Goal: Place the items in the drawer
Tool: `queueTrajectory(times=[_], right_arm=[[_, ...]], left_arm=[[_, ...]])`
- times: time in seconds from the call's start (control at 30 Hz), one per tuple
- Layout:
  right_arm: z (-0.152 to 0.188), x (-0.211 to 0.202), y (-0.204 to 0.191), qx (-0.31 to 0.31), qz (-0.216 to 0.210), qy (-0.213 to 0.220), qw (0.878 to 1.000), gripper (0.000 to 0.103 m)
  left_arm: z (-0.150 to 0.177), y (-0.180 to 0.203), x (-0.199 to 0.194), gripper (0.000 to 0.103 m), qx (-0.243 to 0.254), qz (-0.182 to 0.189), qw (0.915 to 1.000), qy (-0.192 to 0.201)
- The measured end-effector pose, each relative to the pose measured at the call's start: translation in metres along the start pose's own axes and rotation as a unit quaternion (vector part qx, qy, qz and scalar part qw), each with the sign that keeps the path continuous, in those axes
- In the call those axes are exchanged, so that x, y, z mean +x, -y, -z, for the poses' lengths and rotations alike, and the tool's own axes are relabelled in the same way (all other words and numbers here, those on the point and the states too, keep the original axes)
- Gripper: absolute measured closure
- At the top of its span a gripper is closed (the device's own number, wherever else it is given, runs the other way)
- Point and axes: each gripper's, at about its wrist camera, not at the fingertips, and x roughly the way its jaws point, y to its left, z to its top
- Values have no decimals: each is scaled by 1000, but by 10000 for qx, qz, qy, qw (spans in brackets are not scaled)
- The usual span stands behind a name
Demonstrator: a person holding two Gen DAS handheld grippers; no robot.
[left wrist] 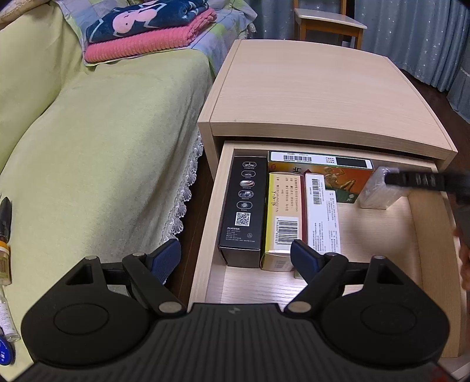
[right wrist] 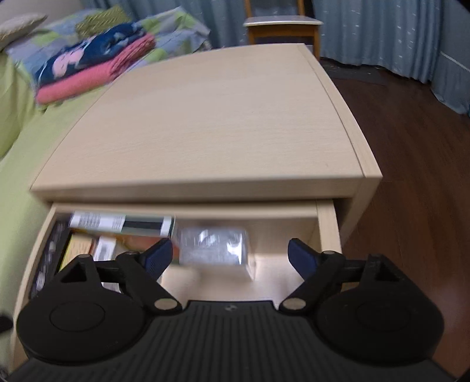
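Observation:
The pale wood nightstand has its drawer pulled out. Inside lie a black box, a yellow box, a white box, a large orange box along the back, and a clear-wrapped pack at the back right. My left gripper is open above the drawer's front left, holding nothing. My right gripper is open over the drawer. The clear-wrapped pack lies between its fingers without touching them. In the left wrist view the right gripper is a dark blur beside the pack.
A bed with a yellow-green cover runs along the nightstand's left side, with folded pink and navy towels on it. Small bottles and a brush lie at the bed's near edge. A wooden chair, blue curtains and dark wood floor lie beyond.

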Motion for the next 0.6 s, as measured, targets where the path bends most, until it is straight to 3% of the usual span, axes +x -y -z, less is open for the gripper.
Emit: queueTrajectory(times=[0.07, 0.1, 0.2, 0.6], right_arm=[[8, 4, -4, -224, 114, -239, 9994, 51], [12, 8, -3, -234, 121, -353, 9990, 73], [15, 31, 1, -85, 90, -516, 9986, 88], [5, 38, -5, -431, 58, -400, 9983, 85]], left_arm=[[0, 2, 0, 20, 13, 15, 10000, 2], [-1, 3, 0, 20, 27, 25, 10000, 3], [0, 6, -3, 20, 86, 18, 10000, 36], [1, 4, -6, 20, 62, -16, 10000, 42]])
